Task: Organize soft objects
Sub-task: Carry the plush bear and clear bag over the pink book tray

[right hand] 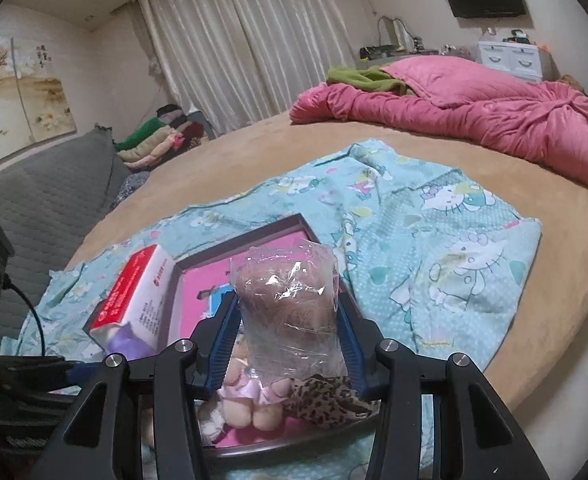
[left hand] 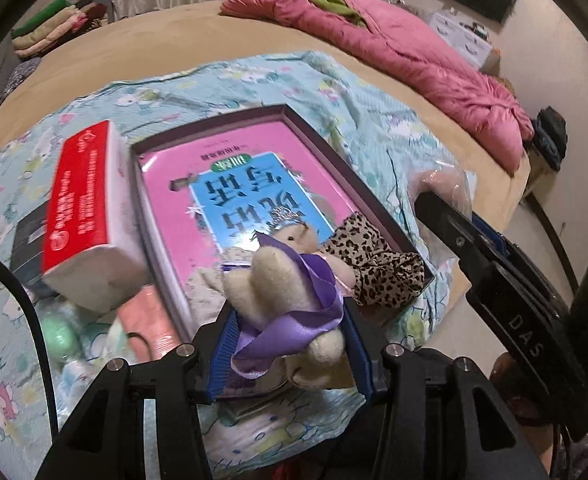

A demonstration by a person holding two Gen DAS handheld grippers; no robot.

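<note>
Two loads hang over the tray: my left tool pinches the plush bear, my right tool the bagged toy; its slick wrap could slip out beside the tray.

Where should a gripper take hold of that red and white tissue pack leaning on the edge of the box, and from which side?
Probably across the tissue pack's narrow thickness, pads on the red face and the opposite face, near its raised end. Come from above and from the left, away from the tray box: the pack is tilted against the box rim, so its upper end stands free of the patterned sheet, and its soft body should give under the pads.
</note>
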